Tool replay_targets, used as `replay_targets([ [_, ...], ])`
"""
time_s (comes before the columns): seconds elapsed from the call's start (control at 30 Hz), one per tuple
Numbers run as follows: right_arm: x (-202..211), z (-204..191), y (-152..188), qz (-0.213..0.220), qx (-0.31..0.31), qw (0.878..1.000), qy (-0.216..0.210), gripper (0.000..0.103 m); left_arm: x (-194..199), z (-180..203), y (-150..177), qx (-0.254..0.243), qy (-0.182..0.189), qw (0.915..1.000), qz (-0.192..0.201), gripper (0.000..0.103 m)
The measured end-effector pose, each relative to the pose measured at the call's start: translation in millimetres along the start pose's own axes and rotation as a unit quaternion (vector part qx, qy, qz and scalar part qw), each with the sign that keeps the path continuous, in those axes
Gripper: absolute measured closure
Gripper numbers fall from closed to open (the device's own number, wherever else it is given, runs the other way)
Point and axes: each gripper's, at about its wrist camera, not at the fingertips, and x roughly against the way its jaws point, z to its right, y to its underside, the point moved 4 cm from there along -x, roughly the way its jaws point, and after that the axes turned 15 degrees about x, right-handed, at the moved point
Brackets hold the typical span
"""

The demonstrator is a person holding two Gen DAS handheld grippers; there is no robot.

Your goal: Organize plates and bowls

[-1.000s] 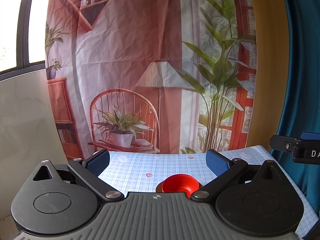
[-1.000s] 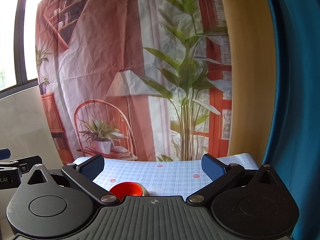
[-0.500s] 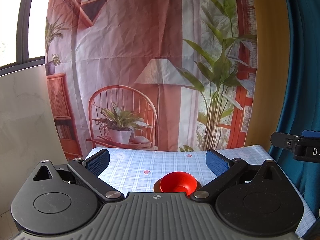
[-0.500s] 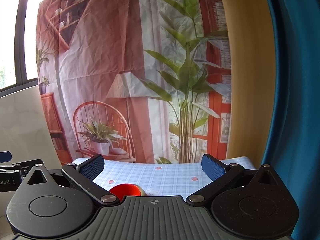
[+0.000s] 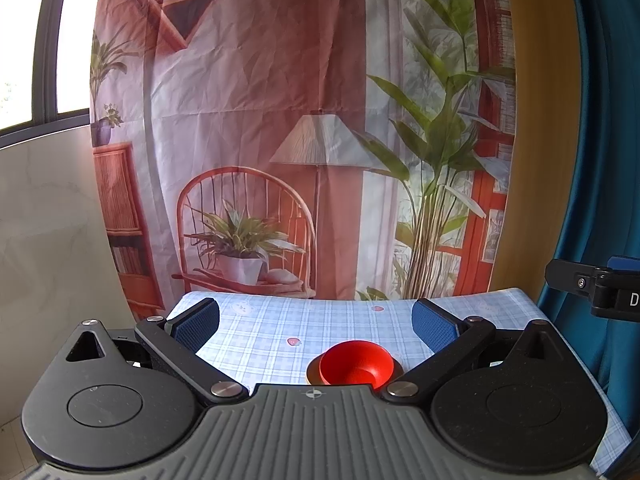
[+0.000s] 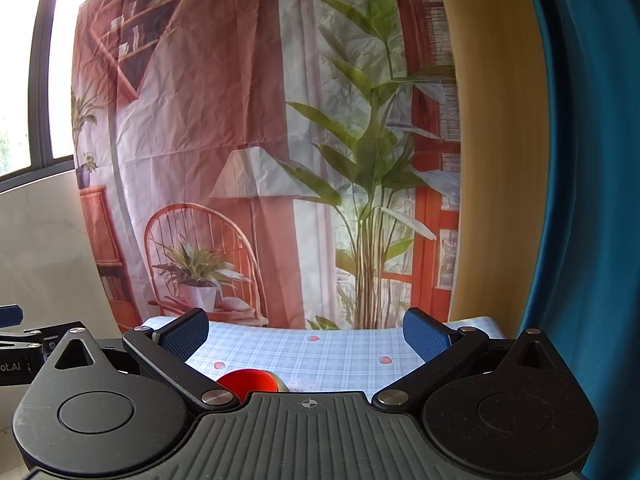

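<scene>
A red bowl (image 5: 355,366) sits on a brown plate (image 5: 314,372) on the checked tablecloth (image 5: 280,332), near the table's middle. My left gripper (image 5: 316,320) is open and empty, held above and in front of the bowl. In the right wrist view the red bowl (image 6: 248,381) and a sliver of the plate (image 6: 282,385) show low, mostly hidden by the gripper body. My right gripper (image 6: 306,330) is open and empty, to the right of the bowl.
A printed backdrop (image 5: 300,120) hangs behind the table. A blue curtain (image 6: 592,200) is on the right. A window (image 5: 24,40) and a pale wall are on the left. The right gripper's arm (image 5: 592,286) shows at the left view's right edge.
Both views have tilted down and drawn back a little. The bowl and plate show more fully in the left view. Both grippers stay open.
</scene>
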Motion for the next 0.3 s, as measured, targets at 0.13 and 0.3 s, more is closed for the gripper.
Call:
replay_targets([
  [0.13,-0.1,-0.2,0.1,0.0,0.0,1.0,0.0,0.0,-1.1,-0.6,1.3,0.001,0.001,1.0,-0.002,0.0],
  [0.3,-0.7,3.3,-0.2,-0.002,0.002,1.0,-0.001,0.0,-1.9,-1.2,1.5,0.002,0.001,1.0,-0.003,0.0],
])
